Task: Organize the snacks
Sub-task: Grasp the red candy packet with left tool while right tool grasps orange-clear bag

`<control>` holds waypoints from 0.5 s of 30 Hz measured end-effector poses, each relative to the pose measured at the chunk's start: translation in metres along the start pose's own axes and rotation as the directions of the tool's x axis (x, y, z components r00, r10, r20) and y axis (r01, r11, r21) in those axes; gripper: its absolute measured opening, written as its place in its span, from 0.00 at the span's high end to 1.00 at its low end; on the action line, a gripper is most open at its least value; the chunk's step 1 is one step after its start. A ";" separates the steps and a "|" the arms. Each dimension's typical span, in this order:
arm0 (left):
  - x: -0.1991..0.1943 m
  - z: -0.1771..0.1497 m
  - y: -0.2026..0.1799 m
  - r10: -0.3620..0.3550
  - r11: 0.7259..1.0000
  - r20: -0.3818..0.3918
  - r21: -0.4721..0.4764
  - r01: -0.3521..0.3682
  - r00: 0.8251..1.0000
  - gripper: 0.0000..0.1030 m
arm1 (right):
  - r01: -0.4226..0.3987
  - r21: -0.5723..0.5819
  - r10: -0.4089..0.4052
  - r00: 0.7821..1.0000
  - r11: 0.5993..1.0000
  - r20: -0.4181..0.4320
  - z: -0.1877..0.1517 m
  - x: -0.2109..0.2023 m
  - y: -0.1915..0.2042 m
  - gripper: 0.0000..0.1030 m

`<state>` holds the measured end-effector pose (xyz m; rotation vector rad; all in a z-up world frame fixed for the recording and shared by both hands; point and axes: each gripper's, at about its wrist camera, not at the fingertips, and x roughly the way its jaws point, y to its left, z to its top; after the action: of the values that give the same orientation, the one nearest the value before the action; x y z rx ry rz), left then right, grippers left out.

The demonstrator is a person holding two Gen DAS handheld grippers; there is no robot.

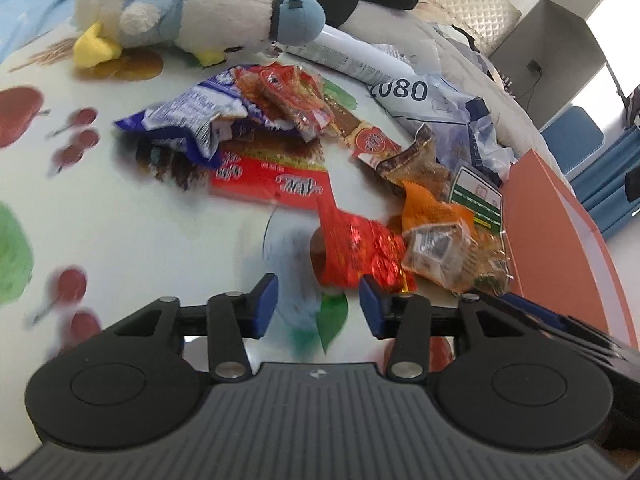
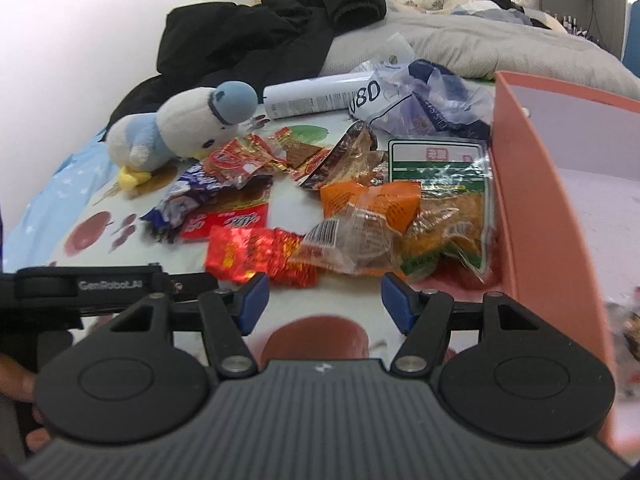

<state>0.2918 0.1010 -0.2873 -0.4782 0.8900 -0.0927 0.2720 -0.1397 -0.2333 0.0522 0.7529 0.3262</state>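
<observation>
left gripper (image 1: 318, 304): tilted downward, blue pads (image 1: 264, 304) apart, nothing between them, no contact with anything. right gripper (image 2: 324, 300): also tilted downward, blue pads (image 2: 254, 300) set wider apart, gap empty. in the right wrist view the left gripper's black body sits just to the left, with part of the person's hand (image 2: 16, 384) showing at the left edge, blurred.

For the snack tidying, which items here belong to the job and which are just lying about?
Part of the job:
- shiny red packet
- orange packet
- green-labelled bag
- blue-and-white wrapper
- flat red packet
- orange box, the likely container

Lying about:
- plush bird
- black jacket
- white tube
- crumpled plastic bag
</observation>
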 end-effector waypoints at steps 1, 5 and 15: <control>0.003 0.003 0.000 -0.007 1.000 0.003 0.004 0.007 1.000 0.53 | 0.001 0.001 -0.001 1.000 1.000 0.001 0.002 0.007 0.000 0.37; 0.015 0.013 0.002 -0.029 1.000 0.002 0.007 0.029 1.000 0.65 | 0.052 0.005 -0.052 0.999 0.999 0.008 0.010 0.034 -0.002 0.37; 0.027 0.012 0.003 -0.031 0.999 -0.016 0.012 0.031 0.999 0.90 | 0.099 0.031 -0.099 0.995 0.995 0.006 0.021 0.067 -0.006 0.37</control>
<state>0.3177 0.1007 -0.3011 -0.4803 0.8970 -0.1308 0.3336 -0.1230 -0.2629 0.0450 0.7499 0.2202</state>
